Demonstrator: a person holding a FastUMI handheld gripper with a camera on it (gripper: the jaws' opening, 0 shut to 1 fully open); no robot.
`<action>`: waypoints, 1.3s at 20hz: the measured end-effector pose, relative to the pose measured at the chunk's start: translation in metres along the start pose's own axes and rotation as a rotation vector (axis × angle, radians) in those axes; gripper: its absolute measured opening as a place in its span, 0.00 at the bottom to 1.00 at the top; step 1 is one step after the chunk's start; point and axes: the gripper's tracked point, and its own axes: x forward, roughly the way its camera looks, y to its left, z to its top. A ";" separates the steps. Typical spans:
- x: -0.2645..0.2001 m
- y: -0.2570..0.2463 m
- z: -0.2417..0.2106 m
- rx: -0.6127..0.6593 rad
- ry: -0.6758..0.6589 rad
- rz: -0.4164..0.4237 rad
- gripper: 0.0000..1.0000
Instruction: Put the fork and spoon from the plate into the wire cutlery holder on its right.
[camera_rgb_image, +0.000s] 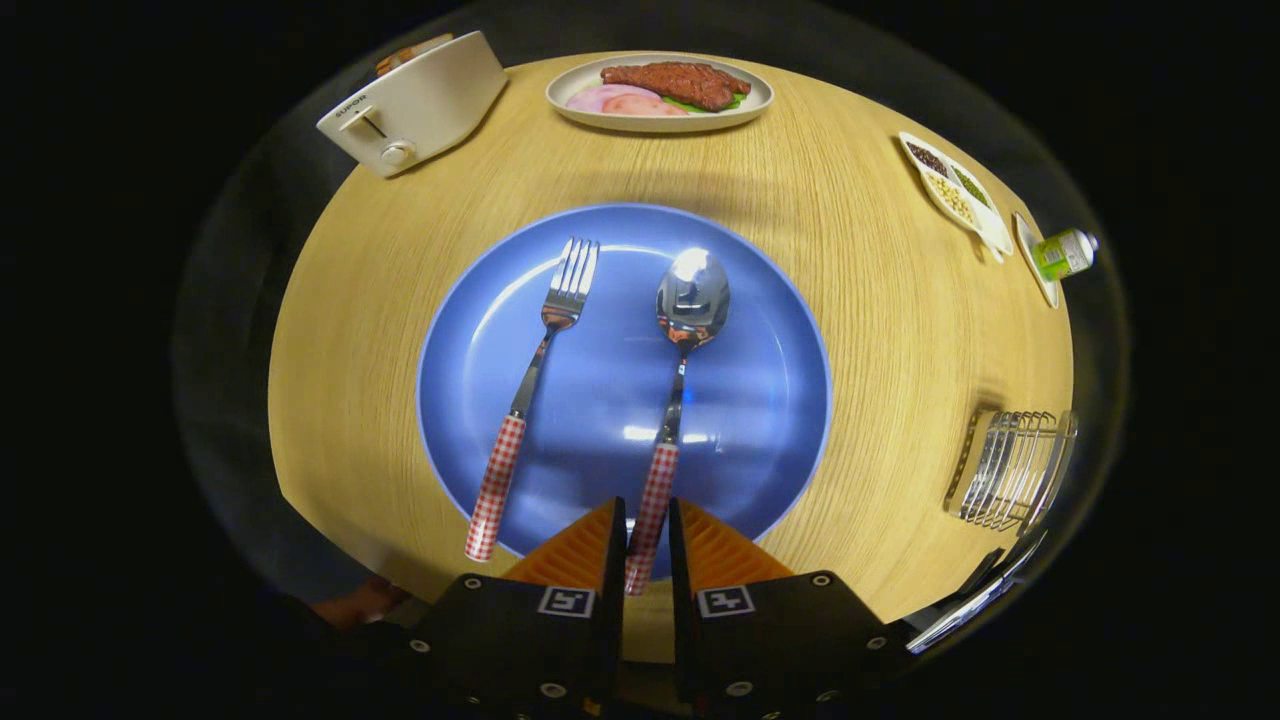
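Note:
A blue plate (760, 400) lies on the round wooden table just ahead of my fingers. On it rest a fork (530, 385) and, to the fork's right, a spoon (685, 330), both with red-and-white checked handles pointing toward me. My gripper (647, 540) is over the plate's near rim. Its two fingers have come in on either side of the spoon's handle end and press on it. The spoon still lies flat on the plate. The wire cutlery holder (1012, 468) stands to the right of the plate, near the table's edge.
A white toaster (415, 105) sits at the far left. An oval dish with meat and ham (660, 92) is at the far side. A divided dish of beans (955, 192) and a small green bottle (1065, 252) lie far right.

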 end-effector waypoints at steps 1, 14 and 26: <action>0.001 0.001 0.000 0.015 0.008 0.007 0.20; -0.046 -0.024 -0.001 0.132 0.003 0.076 0.10; -0.153 -0.174 -0.055 0.280 0.004 -0.031 0.10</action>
